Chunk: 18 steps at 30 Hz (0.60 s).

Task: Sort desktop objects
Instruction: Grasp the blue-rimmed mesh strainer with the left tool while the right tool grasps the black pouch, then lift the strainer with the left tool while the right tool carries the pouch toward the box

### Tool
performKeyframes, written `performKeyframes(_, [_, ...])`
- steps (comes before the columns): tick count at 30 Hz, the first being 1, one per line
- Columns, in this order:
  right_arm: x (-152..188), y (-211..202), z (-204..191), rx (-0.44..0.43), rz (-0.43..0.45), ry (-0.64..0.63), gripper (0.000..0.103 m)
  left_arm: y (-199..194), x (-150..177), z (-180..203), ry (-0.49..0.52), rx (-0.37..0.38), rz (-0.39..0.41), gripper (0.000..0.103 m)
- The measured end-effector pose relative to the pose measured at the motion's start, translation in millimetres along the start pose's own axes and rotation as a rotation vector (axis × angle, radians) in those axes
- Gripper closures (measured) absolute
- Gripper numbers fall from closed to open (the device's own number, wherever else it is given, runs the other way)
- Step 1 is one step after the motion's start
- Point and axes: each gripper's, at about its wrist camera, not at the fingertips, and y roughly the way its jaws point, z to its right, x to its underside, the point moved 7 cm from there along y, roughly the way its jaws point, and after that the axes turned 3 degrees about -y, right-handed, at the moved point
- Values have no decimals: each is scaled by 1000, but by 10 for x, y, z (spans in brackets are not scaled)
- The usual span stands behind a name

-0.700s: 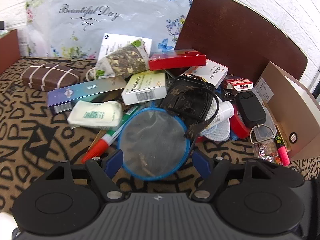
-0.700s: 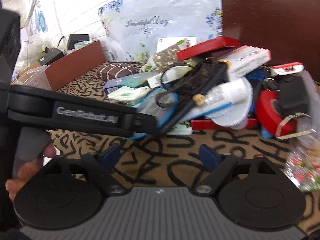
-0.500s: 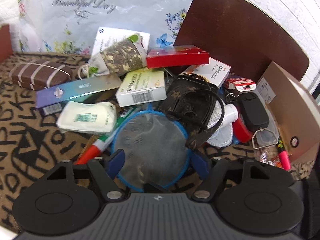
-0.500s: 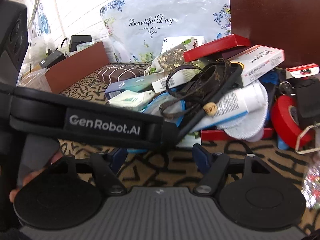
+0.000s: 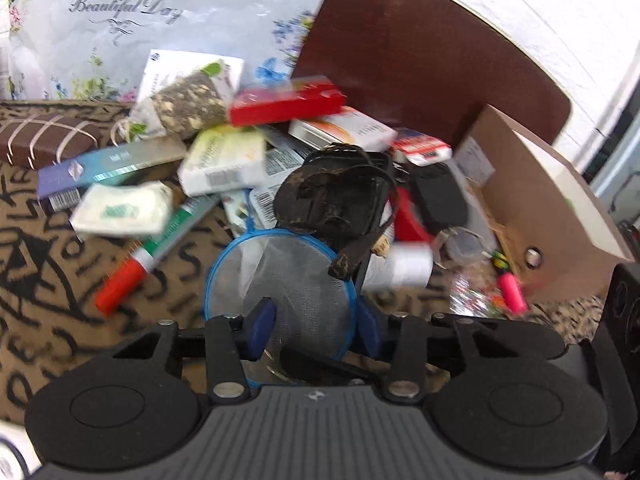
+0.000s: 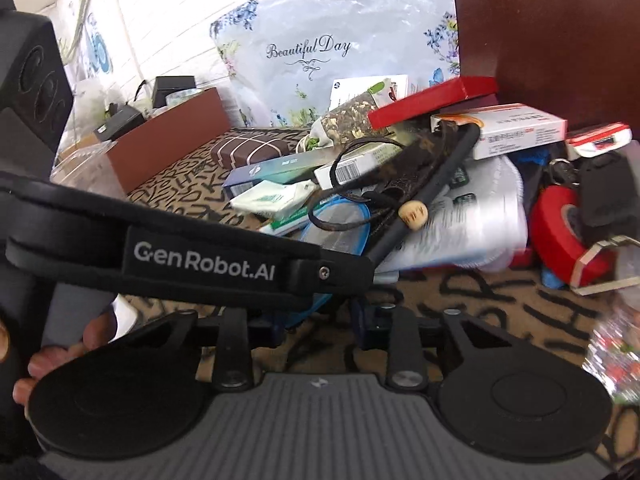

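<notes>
A pile of desk clutter lies on the patterned cloth. A round blue-rimmed mesh pouch [image 5: 280, 276] lies at its front, with a dark brown monogram pouch [image 5: 332, 200] resting on its far edge. My left gripper [image 5: 316, 324] has its blue pads on either side of the mesh pouch's near edge and is narrowed around it. In the right wrist view the left gripper's black arm [image 6: 180, 256] crosses in front, and the mesh pouch [image 6: 340, 224] shows behind it. My right gripper [image 6: 320, 320] is low over the cloth, partly closed and empty.
Boxes, a red box [image 5: 284, 100], a red-capped tube [image 5: 148, 256], a tissue pack [image 5: 120, 208], red tape [image 6: 560, 232] and a black key fob [image 5: 438, 196] crowd the pile. A cardboard box [image 5: 540, 208] stands right, a flowered bag [image 5: 160, 20] behind.
My left gripper has moved forward over the mesh pouch and its fingers have closed in on the pouch's near edge. The right gripper's fingers have also narrowed and it has moved closer.
</notes>
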Motion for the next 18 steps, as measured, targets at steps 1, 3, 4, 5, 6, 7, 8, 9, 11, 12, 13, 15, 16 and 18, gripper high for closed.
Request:
performKeyframes(1, [48, -87, 1, 1, -3, 1, 74, -32, 55, 58, 0, 10, -6, 57])
performKeyframes(3, [159, -262, 15, 6, -9, -5, 74, -88, 176, 192, 16, 28, -13, 58])
performKeyframes(4, [215, -348, 16, 10, -11, -5, 75, -116, 242, 257, 15, 37, -18, 58])
performKeyframes(5, [272, -433, 20, 12, -13, -1, 75, -145, 312, 323, 16, 46, -24, 58])
performKeyframes(6, [335, -524, 23, 15, -17, 4, 75, -175, 388, 393, 23, 54, -26, 58])
performKeyframes(7, [394, -612, 19, 19, -21, 11, 75, -203, 462, 461, 32, 61, -32, 59])
performKeyframes(8, [463, -705, 13, 20, -25, 19, 75, -229, 535, 521, 36, 68, -40, 59])
performKeyframes(9, [531, -786, 4, 21, -26, 26, 75, -253, 609, 583, 41, 76, -48, 59])
performKeyframes(11, [680, -957, 0, 27, -31, 41, 75, -296, 763, 698, 47, 95, -68, 59])
performKeyframes(12, [745, -1032, -2, 29, -34, 50, 75, -315, 837, 752, 51, 106, -78, 59])
performKeyframes(13, [812, -1117, 5, 32, -34, 64, 75, -333, 909, 802, 54, 120, -88, 59])
performKeyframes(15, [932, -1271, 4, 33, -36, 92, 75, -365, 1029, 888, 59, 137, -107, 58])
performKeyframes(16, [986, -1344, 5, 36, -34, 103, 75, -378, 1079, 929, 69, 145, -115, 58])
performKeyframes(18, [1078, -1442, 26, 45, -39, 118, 74, -402, 1133, 987, 90, 152, -125, 59])
